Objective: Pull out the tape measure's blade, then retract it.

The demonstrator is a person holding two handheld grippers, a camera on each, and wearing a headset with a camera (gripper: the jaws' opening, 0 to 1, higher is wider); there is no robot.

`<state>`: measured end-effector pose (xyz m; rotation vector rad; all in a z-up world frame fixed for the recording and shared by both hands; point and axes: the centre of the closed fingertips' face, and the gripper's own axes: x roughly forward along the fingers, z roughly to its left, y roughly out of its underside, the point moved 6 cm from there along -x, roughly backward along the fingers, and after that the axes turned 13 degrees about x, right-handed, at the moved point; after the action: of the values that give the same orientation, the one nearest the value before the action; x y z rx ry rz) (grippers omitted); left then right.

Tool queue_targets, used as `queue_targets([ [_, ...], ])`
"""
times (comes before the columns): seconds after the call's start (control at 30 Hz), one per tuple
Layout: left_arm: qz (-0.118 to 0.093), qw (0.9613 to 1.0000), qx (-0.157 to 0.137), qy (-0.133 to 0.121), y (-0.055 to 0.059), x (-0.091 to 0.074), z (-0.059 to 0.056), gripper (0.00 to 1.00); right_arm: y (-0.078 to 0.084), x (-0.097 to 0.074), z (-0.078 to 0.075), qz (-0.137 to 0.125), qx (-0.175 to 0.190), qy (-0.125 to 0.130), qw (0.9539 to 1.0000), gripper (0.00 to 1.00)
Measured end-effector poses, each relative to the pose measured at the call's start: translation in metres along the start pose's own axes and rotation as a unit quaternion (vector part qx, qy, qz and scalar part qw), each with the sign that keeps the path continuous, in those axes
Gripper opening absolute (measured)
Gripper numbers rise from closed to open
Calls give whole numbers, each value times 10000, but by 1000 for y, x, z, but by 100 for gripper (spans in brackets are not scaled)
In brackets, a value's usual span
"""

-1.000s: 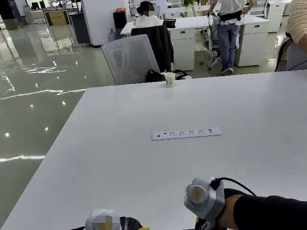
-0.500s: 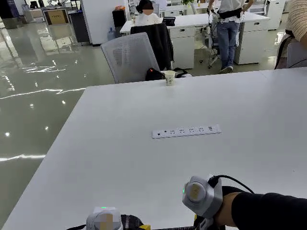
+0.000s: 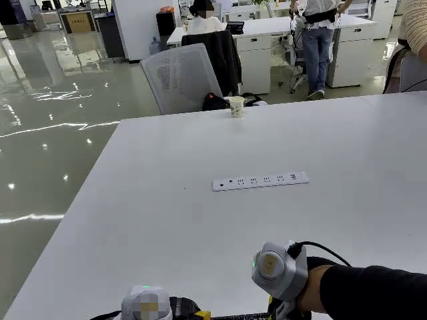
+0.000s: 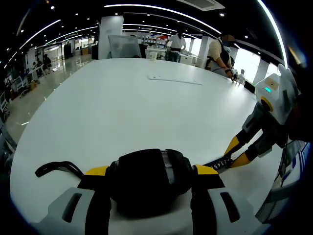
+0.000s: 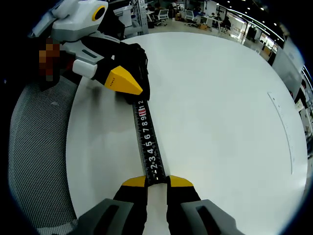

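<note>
Tape measure case (image 4: 149, 182) sits clamped in the jaws of our left gripper (image 4: 150, 170), its blade (image 5: 148, 142) stretched across to our right gripper (image 5: 157, 182) — pinched shut on the tip — so a slackened pinch could, we judge, whip it back.

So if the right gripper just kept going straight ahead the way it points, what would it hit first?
Probably the tape measure's case, held in the left gripper. The right gripper pinches the end of the blade, which runs ahead and slightly left to that case; nothing else lies between.
</note>
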<state>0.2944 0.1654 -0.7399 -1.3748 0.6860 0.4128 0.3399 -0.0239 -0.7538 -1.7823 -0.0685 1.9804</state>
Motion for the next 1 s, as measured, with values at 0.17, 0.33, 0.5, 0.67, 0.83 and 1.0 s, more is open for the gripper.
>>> queue_targets([
  [0.17, 2, 10000, 1, -1, 0, 1, 0, 61, -1, 0, 1, 2, -1, 4, 10000, 11],
  [0.33, -3, 10000, -1, 1, 0, 1, 0, 61, -2, 1, 1, 0, -8, 0, 10000, 11],
  [0.5, -5, 10000, -5, 3, 0, 0, 0, 61, -4, 2, 3, -8, -22, 2, 10000, 11],
  [0.67, -8, 10000, -4, 1, 1, 0, 0, 61, -5, 3, 5, -4, -29, 5, 10000, 11],
  [0.83, -7, 10000, -5, 6, 1, -1, 0, 61, -6, 3, 7, -22, -25, -3, 10000, 11],
  [1.0, -7, 10000, -16, 6, 1, -2, 0, 61, -8, 3, 8, -16, -74, 23, 10000, 11],
])
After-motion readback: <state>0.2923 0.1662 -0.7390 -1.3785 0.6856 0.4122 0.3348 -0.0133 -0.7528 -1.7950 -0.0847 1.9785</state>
